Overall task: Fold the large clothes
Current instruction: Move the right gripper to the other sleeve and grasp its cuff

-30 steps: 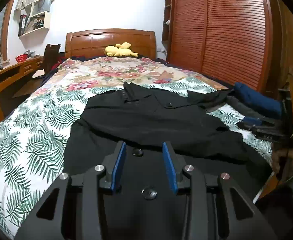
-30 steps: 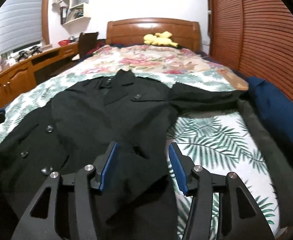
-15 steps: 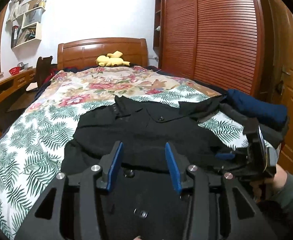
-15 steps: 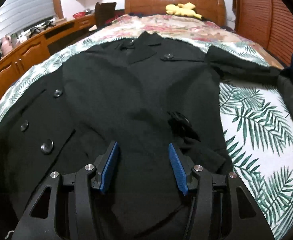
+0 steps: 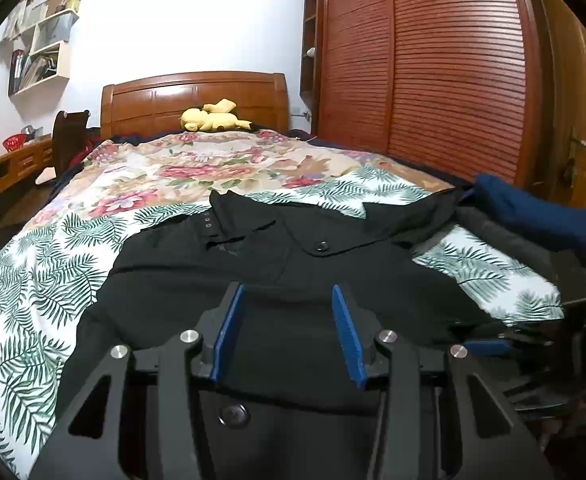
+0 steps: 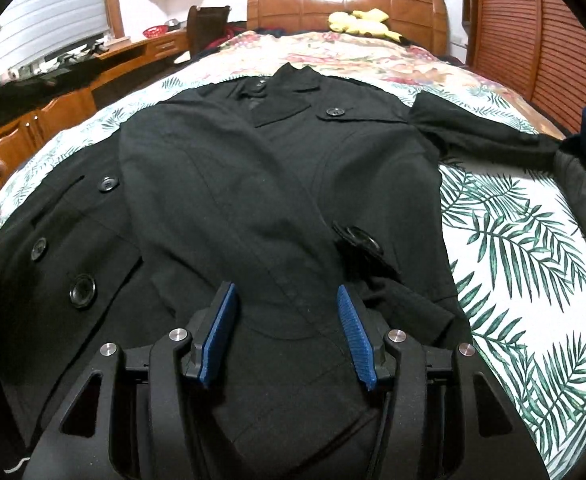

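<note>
Hovering with both the left gripper's and right gripper's fingers spread, holding nothing, black coat lying beyond the tips.

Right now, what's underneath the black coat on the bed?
The black coat lies on a palm-leaf bedspread, visible around its edges. Whatever sits directly beneath the fabric is covered.

Premises: a home bedroom. A bed with a carved wooden headboard carries a leaf-and-flower print cover and a yellow plush toy. A louvred wooden wardrobe fills one wall. Opposite, a built-in wooden counter runs under a window blind, with wall shelves above.
</note>
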The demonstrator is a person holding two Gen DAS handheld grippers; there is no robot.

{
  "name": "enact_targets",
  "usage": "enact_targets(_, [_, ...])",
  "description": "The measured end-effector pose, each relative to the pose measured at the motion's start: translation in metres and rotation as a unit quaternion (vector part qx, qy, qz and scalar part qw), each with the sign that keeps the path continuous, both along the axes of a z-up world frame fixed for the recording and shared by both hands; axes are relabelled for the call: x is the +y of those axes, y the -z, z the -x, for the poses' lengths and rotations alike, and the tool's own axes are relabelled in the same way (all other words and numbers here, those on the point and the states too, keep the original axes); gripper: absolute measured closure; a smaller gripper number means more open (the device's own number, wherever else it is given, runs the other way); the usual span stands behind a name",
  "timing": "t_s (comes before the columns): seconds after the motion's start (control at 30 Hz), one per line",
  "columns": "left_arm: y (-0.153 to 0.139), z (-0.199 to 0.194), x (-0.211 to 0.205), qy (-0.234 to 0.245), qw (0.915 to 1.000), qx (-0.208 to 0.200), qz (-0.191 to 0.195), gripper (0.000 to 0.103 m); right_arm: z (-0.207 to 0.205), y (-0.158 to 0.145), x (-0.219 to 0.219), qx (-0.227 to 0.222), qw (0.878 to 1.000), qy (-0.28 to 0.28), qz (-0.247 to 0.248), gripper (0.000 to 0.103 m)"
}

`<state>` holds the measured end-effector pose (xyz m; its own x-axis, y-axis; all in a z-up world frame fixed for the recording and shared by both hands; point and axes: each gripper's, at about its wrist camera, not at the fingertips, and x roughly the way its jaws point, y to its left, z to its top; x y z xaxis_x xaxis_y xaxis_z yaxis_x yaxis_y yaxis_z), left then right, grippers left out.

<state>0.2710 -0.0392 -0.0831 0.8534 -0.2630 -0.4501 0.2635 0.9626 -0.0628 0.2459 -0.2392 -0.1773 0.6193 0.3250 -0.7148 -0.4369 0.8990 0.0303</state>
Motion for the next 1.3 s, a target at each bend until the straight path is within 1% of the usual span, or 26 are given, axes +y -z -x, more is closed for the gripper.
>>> enact_targets(0.13, [0.015,-0.012,0.000,-0.008,0.9999,0.006,0.003,0.059,0.001,-0.001,0.000,-0.001,1.000,0.000,0.000,0.049])
enact_targets(0.27, [0.028,-0.017,0.001,-0.005,0.9998,0.016,0.005,0.059,0.001,-0.003,-0.001,-0.001,1.000,0.001,-0.005,0.049])
enact_targets(0.4, [0.033,-0.013,0.003,-0.005,0.9999,0.009,0.013,0.059,0.004,-0.011,-0.004,-0.002,1.000,0.001,-0.008,0.049])
enact_targets(0.57, [0.034,-0.011,0.006,-0.007,0.9998,0.002,0.019,0.059,0.015,-0.046,-0.018,-0.043,0.999,0.014,-0.025,0.049])
enact_targets(0.7, [0.035,-0.012,0.005,-0.005,0.9998,0.003,0.019,0.059,0.010,-0.077,-0.036,-0.072,0.996,0.041,-0.036,0.043])
enact_targets(0.73, [0.035,-0.011,0.005,-0.005,0.9998,0.001,0.019,0.059,0.006,-0.084,-0.042,-0.080,0.995,0.047,-0.033,0.041])
enact_targets(0.83, [0.034,-0.011,0.004,-0.005,0.9998,-0.004,0.017,0.059,-0.008,-0.098,-0.055,-0.092,0.994,0.064,-0.010,0.038])
enact_targets(0.93, [0.034,-0.010,0.002,-0.005,0.9999,-0.007,0.013,0.059,-0.026,-0.109,-0.065,-0.094,0.993,0.070,0.005,0.037])
enact_targets(1.0, [0.034,-0.009,0.001,-0.005,0.9999,-0.008,0.011,0.059,-0.041,-0.112,-0.068,-0.098,0.992,0.077,0.025,0.037])
enact_targets(1.1, [0.034,-0.009,0.000,-0.005,0.9999,-0.009,0.006,0.059,-0.063,-0.110,-0.074,-0.096,0.991,0.083,0.037,0.037])
enact_targets(1.3, [0.035,-0.007,-0.001,-0.004,0.9999,-0.013,0.000,0.059,-0.109,-0.093,-0.089,-0.074,0.990,0.107,0.046,0.037])
